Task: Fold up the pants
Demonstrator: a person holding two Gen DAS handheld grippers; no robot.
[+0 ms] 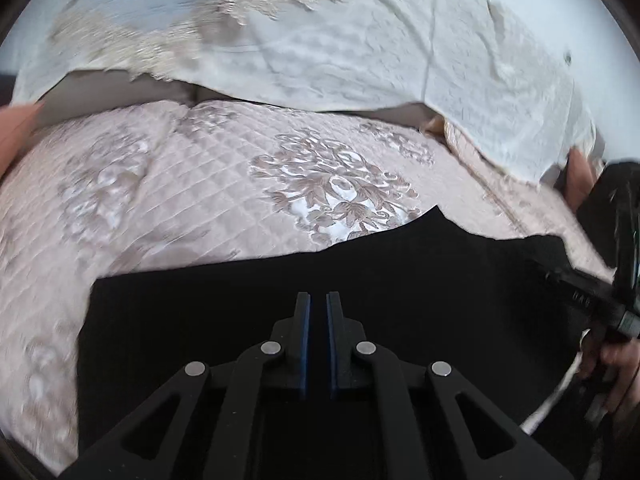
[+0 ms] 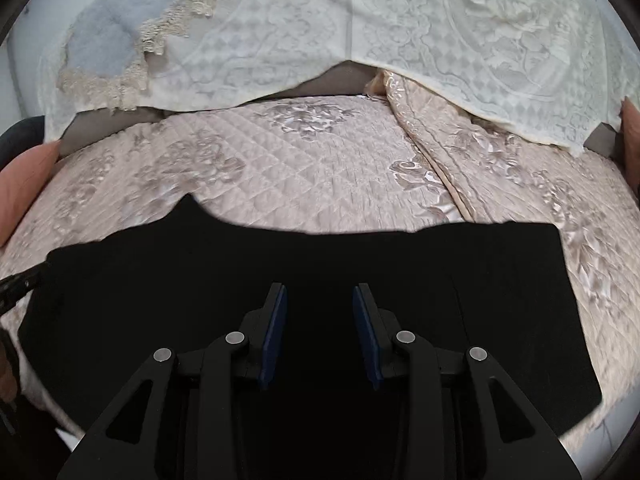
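The black pants (image 1: 240,300) lie flat on a pink quilted bedspread (image 1: 192,184), folded into a wide dark band; they also fill the lower part of the right wrist view (image 2: 400,264). My left gripper (image 1: 318,300) hovers over the pants with its blue-padded jaws nearly together and nothing seen between them. My right gripper (image 2: 319,294) is open above the middle of the pants, empty. The right gripper and the hand holding it show at the right edge of the left wrist view (image 1: 592,300).
A cream lace cover (image 2: 400,32) drapes over the pillows at the far side of the bed, with a pale blue fabric (image 2: 104,40) under its edge. A fold of the bedspread (image 2: 432,152) runs diagonally at the right. An orange cushion (image 2: 24,176) sits at the left.
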